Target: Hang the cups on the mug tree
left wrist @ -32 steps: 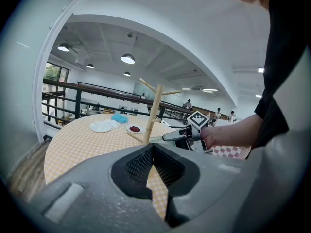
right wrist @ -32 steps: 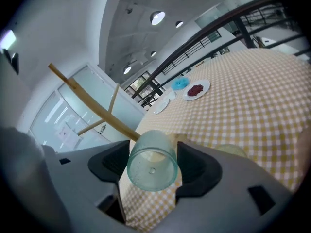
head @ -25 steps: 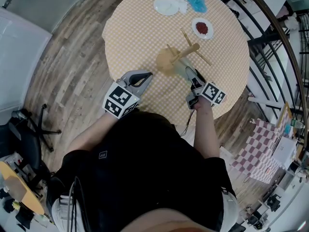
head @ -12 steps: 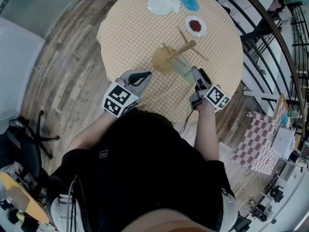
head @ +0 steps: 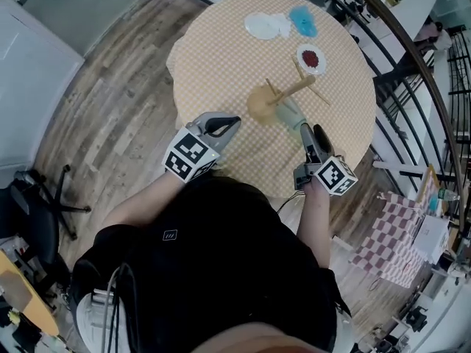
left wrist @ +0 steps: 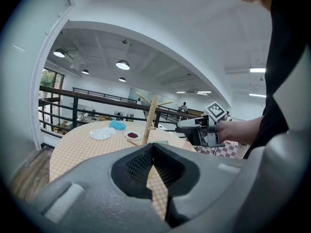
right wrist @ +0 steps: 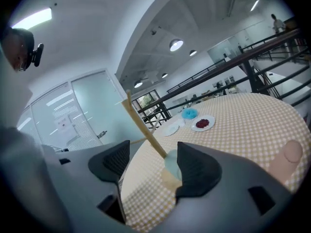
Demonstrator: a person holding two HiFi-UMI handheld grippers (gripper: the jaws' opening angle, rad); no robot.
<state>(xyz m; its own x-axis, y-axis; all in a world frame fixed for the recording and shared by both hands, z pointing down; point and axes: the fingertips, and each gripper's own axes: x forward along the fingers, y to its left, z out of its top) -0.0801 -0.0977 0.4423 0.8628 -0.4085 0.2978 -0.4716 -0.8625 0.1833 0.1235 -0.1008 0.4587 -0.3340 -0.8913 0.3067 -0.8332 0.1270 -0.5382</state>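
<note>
Backing off: your right gripper (head: 310, 132) now sits nearer your body than a second ago, when its tips were right against the pale green cup (head: 290, 113). Its jaws stand apart with nothing between the pads. In the right gripper view the cup shows beyond them, clear of both. This reads as a release already made, with the retreat under way.

Over that same second the cup has kept its place at the wooden mug tree (head: 285, 93). It sits just beside the round base, on the side facing you, under a low peg. No view shows whether it hangs from that peg or rests on the bench. Judgement: if it is hung, this cup is done, so check before you move on.

Your left gripper (head: 230, 122) is clenched and empty. It hovers over the near edge of the round bench with the yellow checked cloth (head: 213, 57), as it did before.

- **Cup:** small, smooth, pale green-blue. Its handle is not visible.
- **Tree:** light wood, a single stem with thin pegs angled outward. The other pegs are bare.
- **Rest of the bench:** no second cup in sight. The far side holds a white plate (head: 263, 26), a blue fluffy clump (head: 303, 20) and a small white dish with red contents (head: 311, 58).
</note>
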